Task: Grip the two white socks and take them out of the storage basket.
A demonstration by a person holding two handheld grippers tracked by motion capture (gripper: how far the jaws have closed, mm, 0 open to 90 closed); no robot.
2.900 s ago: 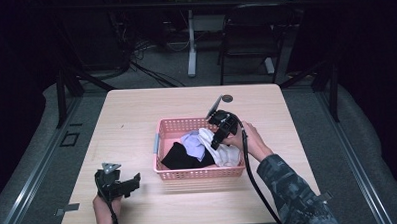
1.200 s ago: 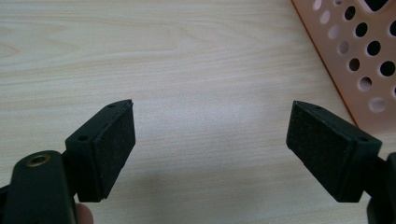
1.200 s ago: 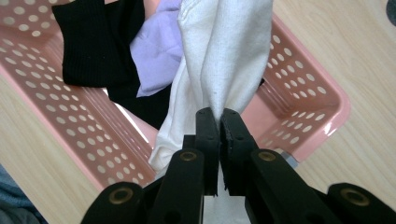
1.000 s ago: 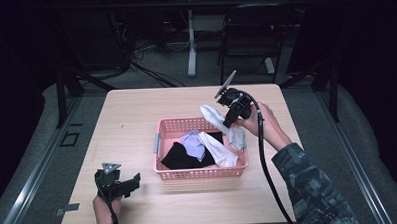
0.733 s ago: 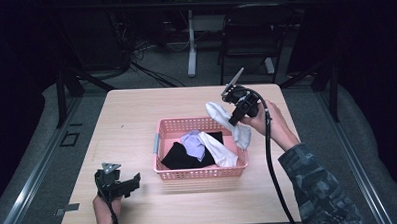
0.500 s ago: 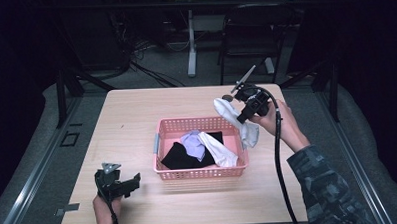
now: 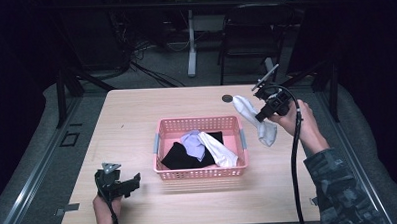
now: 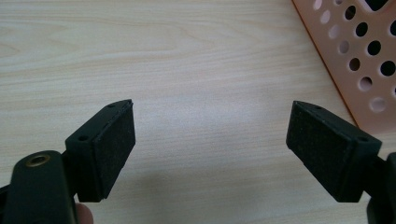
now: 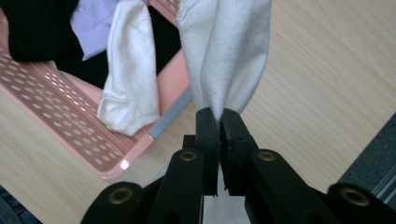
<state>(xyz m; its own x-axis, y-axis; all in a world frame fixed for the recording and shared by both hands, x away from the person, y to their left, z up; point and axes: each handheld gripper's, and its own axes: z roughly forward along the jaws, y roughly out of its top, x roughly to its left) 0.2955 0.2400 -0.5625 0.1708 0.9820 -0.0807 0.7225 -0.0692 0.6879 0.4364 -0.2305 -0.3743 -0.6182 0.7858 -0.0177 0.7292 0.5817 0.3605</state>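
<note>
The table [image 7: 136, 114] is carrying one pink basket [image 7: 199, 126], and since a second ago the right gripper [image 7: 260, 115] has been swinging out past its right wall, jaws pinching one white sock [image 7: 257, 121] that's dangling above bare wood, so unloading looks underway. Three garments are still lying inside: black, lavender, white. The left gripper [image 7: 120, 180] is sitting spread, holding nothing.

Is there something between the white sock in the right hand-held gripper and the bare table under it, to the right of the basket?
Nothing visible. The white sock hangs from the right hand-held gripper over bare table, beside the pink basket.
</note>
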